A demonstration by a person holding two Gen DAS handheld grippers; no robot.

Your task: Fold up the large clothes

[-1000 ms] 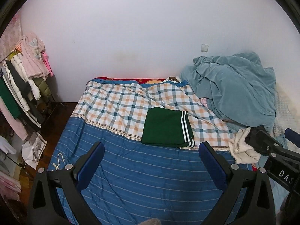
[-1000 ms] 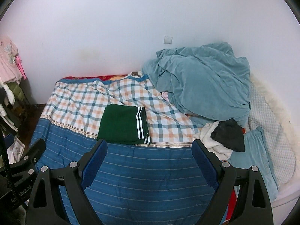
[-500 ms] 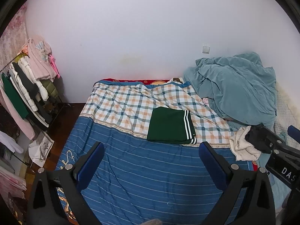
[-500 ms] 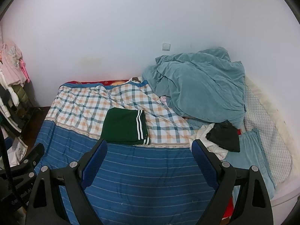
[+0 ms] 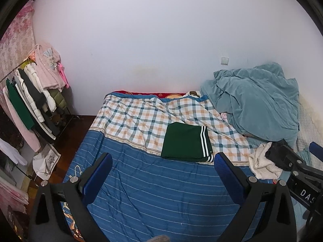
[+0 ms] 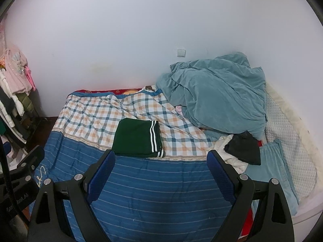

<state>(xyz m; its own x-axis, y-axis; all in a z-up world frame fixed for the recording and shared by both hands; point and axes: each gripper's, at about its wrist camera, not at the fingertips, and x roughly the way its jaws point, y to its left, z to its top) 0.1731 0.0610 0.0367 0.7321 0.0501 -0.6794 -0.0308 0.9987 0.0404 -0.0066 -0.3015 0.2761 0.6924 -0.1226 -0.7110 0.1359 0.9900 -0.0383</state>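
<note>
A folded dark green garment (image 5: 184, 141) with white stripes lies on the bed, where the checked and blue-striped parts of the cover meet; it also shows in the right wrist view (image 6: 137, 139). My left gripper (image 5: 162, 170) is open and empty, held well back above the blue cover. My right gripper (image 6: 160, 166) is open and empty too, also back from the garment. A small heap of a cream cloth (image 6: 226, 153) and a black cloth (image 6: 244, 149) lies on the bed's right side.
A crumpled teal blanket (image 6: 218, 96) is piled at the bed's far right against the white wall. A clothes rack (image 5: 30, 100) with hanging garments stands left of the bed. A white quilted pad (image 6: 288, 141) lies along the right edge.
Both grippers have pulled back and up from the bed, so the green garment looks smaller and farther. Both stay open and empty. The garment has not moved.
</note>
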